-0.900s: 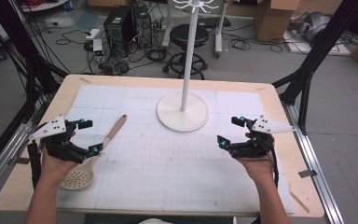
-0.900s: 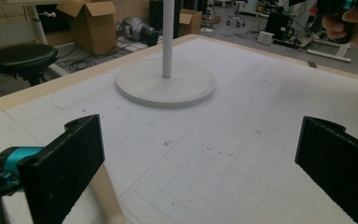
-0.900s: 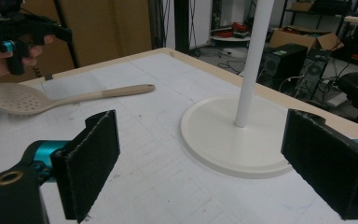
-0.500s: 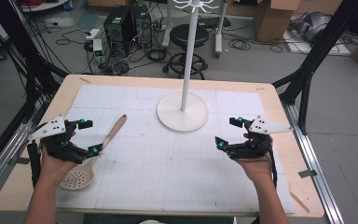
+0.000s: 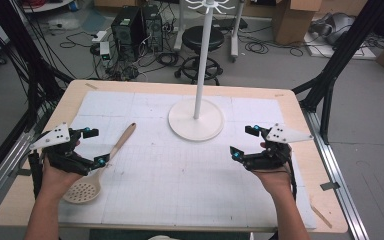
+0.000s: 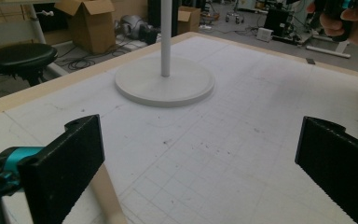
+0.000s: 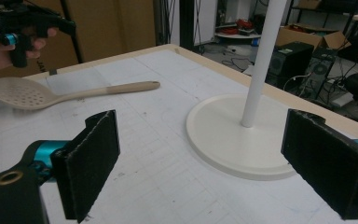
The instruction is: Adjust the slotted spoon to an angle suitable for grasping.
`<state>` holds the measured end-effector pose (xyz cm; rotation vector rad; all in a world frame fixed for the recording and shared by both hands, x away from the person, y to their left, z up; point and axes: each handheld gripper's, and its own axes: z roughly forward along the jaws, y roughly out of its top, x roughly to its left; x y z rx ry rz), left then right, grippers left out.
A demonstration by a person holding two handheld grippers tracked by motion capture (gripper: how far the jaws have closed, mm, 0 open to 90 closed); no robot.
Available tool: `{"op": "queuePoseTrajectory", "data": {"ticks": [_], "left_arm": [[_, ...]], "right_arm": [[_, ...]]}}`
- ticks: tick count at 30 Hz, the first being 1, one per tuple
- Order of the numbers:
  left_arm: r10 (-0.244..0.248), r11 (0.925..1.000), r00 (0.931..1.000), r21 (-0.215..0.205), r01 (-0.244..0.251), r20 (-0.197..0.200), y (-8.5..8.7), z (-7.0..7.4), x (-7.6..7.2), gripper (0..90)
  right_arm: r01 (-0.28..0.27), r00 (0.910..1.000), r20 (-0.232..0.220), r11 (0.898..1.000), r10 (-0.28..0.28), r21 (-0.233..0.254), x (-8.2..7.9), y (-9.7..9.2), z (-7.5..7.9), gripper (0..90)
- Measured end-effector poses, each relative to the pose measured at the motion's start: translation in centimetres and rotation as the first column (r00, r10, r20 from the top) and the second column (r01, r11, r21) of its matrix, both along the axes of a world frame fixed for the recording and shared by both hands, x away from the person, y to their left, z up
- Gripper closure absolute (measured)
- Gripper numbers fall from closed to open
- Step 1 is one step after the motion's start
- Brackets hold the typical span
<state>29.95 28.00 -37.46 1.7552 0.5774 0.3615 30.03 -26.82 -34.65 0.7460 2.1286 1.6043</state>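
Note:
A beige slotted spoon (image 5: 111, 152) lies on the white mat at the left, handle pointing to the far right. My left gripper (image 5: 96, 146) hovers open just above and left of its handle, nothing between the jaws. In the left gripper view the handle (image 6: 105, 196) passes by the left jaw of that gripper (image 6: 205, 172). A white stand (image 5: 196, 119) with a round base and a tall pole rises at the far middle. My right gripper (image 5: 242, 142) is open and empty at the right, near the base. The right gripper view shows the gripper (image 7: 209, 161), spoon (image 7: 51, 93) and base (image 7: 233, 135).
The table's wooden edge (image 5: 300, 107) frames the gridded white mat (image 5: 180, 185). Black frame legs, a stool (image 5: 200, 37), computers and cardboard boxes stand on the floor beyond the far edge. The other hand and its gripper (image 7: 23, 23) show at the upper left of the right gripper view.
My right gripper has drifted slightly left and toward me. The left gripper and the spoon have stayed where they were.

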Motion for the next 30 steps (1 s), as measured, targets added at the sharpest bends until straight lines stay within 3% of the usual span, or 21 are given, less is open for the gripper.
{"op": "queuePoseTrajectory", "data": {"ticks": [4,7,10,13,16,22,23,26,27,29,30], "left_arm": [[0.008,1.0000,0.9999,0.002,-0.008,-0.006,0.0,0.0,0.1,1.7],[0.052,0.9983,0.9978,0.027,-0.051,-0.040,0.2,0.0,0.8,1.7],[0.062,0.9976,0.9965,0.035,-0.061,-0.055,0.2,-0.1,1.2,1.7],[0.083,0.9922,0.9936,0.099,-0.076,-0.076,0.0,0.4,2.1,1.7],[0.085,0.9916,0.9930,0.105,-0.076,-0.083,-0.1,1.0,2.5,1.7],[0.106,0.9819,0.9872,0.169,-0.085,-0.119,-0.7,1.8,4.5,1.7],[0.120,0.9761,0.9827,0.197,-0.091,-0.141,-0.9,1.6,5.2,1.7],[0.141,0.9695,0.9766,0.222,-0.104,-0.162,-1.2,1.3,5.7,1.7],[0.153,0.9653,0.9699,0.239,-0.106,-0.189,-1.3,1.0,6.3,1.7],[0.169,0.9579,0.9629,0.265,-0.110,-0.211,-1.5,0.6,6.8,1.7],[0.169,0.9579,0.9629,0.265,-0.110,-0.211,-1.5,0.6,6.8,1.7]], "right_arm": [[-0.001,1.0000,0.001,1.000,0.001,-0.002,0.1,0.0,0.0,9.9],[0.001,1.0000,0.001,1.000,-0.001,-0.010,0.1,0.0,0.0,9.9],[0.005,0.9999,0.010,1.000,-0.005,-0.005,0.0,-0.2,0.2,9.9],[0.003,0.9999,0.014,1.000,-0.003,-0.007,-0.2,-0.2,0.3,9.9],[0.004,0.9999,0.013,1.000,-0.004,-0.010,-0.1,-0.2,0.2,9.9],[0.006,1.0000,0.005,1.000,-0.006,-0.013,0.0,-0.2,0.0,9.9],[0.005,1.0000,0.006,1.000,-0.005,-0.014,0.0,-0.2,0.0,9.9],[0.007,1.0000,-0.003,1.000,-0.007,-0.014,0.1,-0.2,-0.1,9.9],[0.011,0.9999,-0.003,1.000,-0.011,-0.012,0.2,-0.2,-0.1,10.0],[0.009,0.9999,-0.005,1.000,-0.009,-0.011,0.2,-0.2,-0.2,10.0],[0.009,0.9999,-0.005,1.000,-0.009,-0.011,0.2,-0.2,-0.2,10.0]]}}
